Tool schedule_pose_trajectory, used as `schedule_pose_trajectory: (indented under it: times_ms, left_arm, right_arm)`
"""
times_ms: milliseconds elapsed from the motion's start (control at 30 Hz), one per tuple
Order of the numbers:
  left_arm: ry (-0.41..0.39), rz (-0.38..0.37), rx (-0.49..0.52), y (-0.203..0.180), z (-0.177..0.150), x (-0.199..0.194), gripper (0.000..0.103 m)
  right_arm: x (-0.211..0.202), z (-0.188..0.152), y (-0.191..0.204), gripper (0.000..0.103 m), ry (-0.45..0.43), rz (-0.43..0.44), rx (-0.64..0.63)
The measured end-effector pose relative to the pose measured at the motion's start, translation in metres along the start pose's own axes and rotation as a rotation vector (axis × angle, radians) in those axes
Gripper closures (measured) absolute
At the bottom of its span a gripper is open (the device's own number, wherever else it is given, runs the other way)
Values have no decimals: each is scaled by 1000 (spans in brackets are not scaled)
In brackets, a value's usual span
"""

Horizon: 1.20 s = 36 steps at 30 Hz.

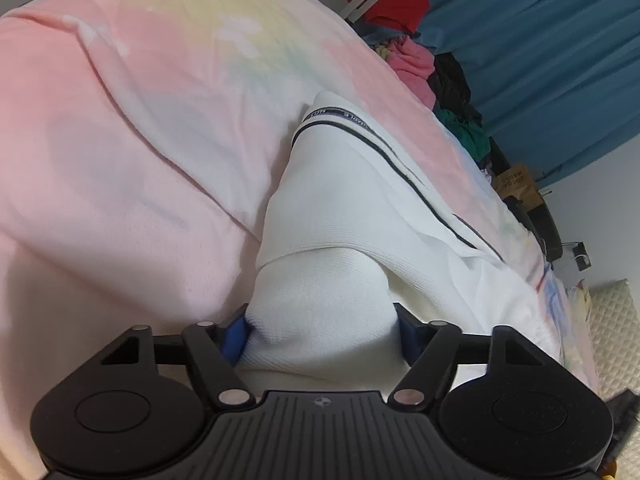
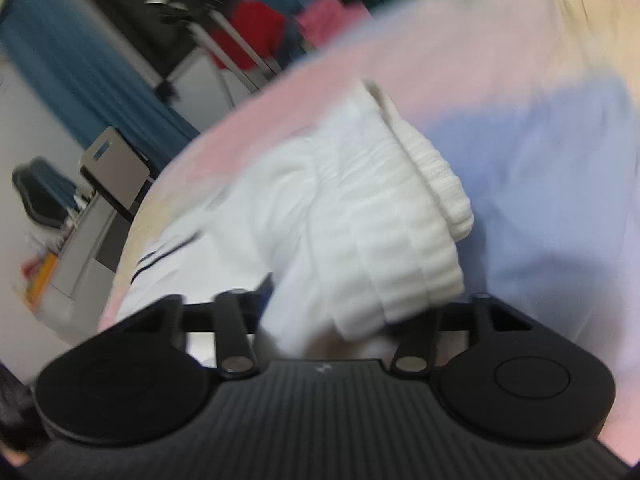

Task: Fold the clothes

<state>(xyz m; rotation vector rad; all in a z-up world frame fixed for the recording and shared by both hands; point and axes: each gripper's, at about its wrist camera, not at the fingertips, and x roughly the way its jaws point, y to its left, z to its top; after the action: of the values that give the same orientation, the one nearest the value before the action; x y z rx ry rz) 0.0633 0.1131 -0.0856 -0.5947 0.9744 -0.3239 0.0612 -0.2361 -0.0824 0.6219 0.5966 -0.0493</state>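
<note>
White ribbed fabric is pinched between the blue pads of the left gripper (image 1: 322, 334), whose jaws are closed on it near the hem. The right gripper (image 2: 332, 320) is likewise clamped on a ribbed band of the same white garment (image 1: 360, 208); its pads are mostly hidden by the cloth bunched between them, and the right wrist view is blurred, which suggests that this gripper is in motion.

Outward from the left gripper, the garment is seen stretching away across the bed, a dark stripe (image 1: 420, 188) running along its length and a lettered band (image 1: 340, 114) at its far end. A layer appears already doubled over near the left gripper, where one fabric edge lies over the ribbed part. In the right wrist view a thick ribbed cuff (image 2: 436, 176) is lifted and curled over above the pastel blanket (image 1: 140, 140) covering the bed. Other clothes are piled (image 1: 416, 60) at the far edge of the bed, before a blue curtain (image 1: 540, 40).

A fold is judged to be in hand, with both held edges being carried. How many folds have been made cannot be told. For the next move, both edges would need to be carried together and level, laid down squarely on the body of the garment, and released only once the cloth rests flat.
</note>
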Motion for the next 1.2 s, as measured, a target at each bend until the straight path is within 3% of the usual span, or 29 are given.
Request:
schedule_pose_trajectory:
  times_ms: [133, 300, 533, 667, 800, 967, 1067, 1200]
  left_arm:
    - [-32, -18, 41, -14, 7, -16, 53]
    - [-76, -60, 66, -41, 18, -39, 59]
    - [-84, -133, 219, -157, 36, -37, 60]
    - [-56, -195, 290, -239, 47, 15, 60]
    - [-26, -260, 362, -319, 62, 108, 60]
    - [9, -306, 388, -360, 65, 216, 60]
    - [13, -327, 409, -347, 55, 261, 59]
    - [27, -336, 525, -325, 28, 287, 56]
  right_arm:
    - [-26, 9, 10, 66, -77, 54, -11]
    - [-54, 29, 24, 67, -149, 101, -11]
    - [-100, 97, -24, 67, -222, 80, 121]
    - [-122, 144, -63, 67, -264, 49, 213]
    - [-115, 199, -122, 67, -303, -39, 320]
    - [-72, 233, -188, 67, -338, -151, 362]
    - [-44, 216, -222, 67, -341, -181, 387]
    - [-22, 147, -265, 66, -352, -177, 471]
